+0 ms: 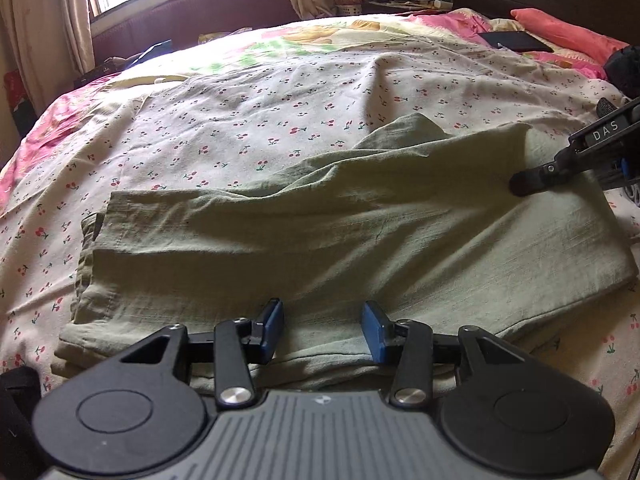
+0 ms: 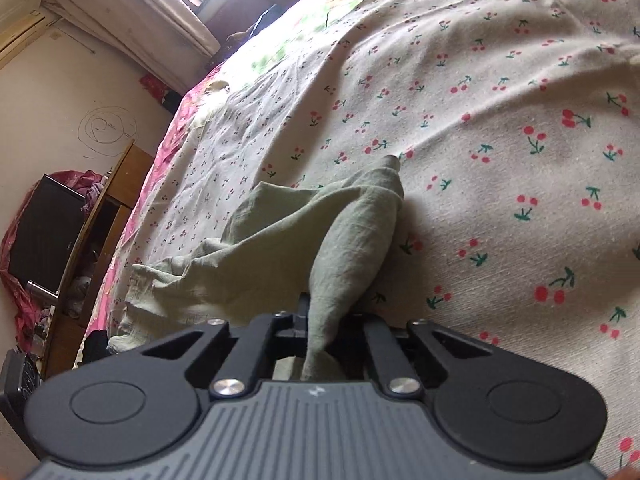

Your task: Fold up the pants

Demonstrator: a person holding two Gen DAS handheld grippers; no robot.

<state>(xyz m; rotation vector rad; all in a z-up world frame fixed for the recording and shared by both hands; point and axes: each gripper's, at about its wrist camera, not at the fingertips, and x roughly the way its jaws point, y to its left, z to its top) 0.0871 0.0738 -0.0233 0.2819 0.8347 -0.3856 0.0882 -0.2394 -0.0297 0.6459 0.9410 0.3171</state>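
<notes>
Pants (image 1: 320, 236), pale green, spread crosswise on bed over cherry-print sheet (image 1: 240, 120), already doubled w/ layers stacked at left edge and a ridge of loose cloth running toward far right corner. Left gripper (image 1: 322, 330) low at near edge of pants, blue pads (image 1: 272, 322) standing apart approx. halfway, green fabric lying between and beneath them; pads not pressing on cloth, nothing clamped. Right gripper (image 1: 520, 184) seen from left wrist cam entering at right, tip down on upper right part of pants, near far corner. Same right gripper (image 2: 320, 320) from own cam: jaws drawn together on a bunched fold of pants (image 2: 344, 240), cloth pinched betw. fingers and rising as a peaked tent ahead of tool; fingertips mostly hidden by fabric. Rest of garment trailing left from pinch, hem crumpled toward bed edge. Cherry-print sheet (image 2: 500, 120) bare to right of pinch. Pink quilt (image 1: 36, 148) showing along left side of bed; pink pillow (image 1: 568, 28) and dark flat tablet-like item (image 1: 516, 42) at far right. Window w/ curtains (image 1: 72, 8) behind bed; wooden furniture (image 2: 104, 216) and scribbled wall at left in right wrist view.
</notes>
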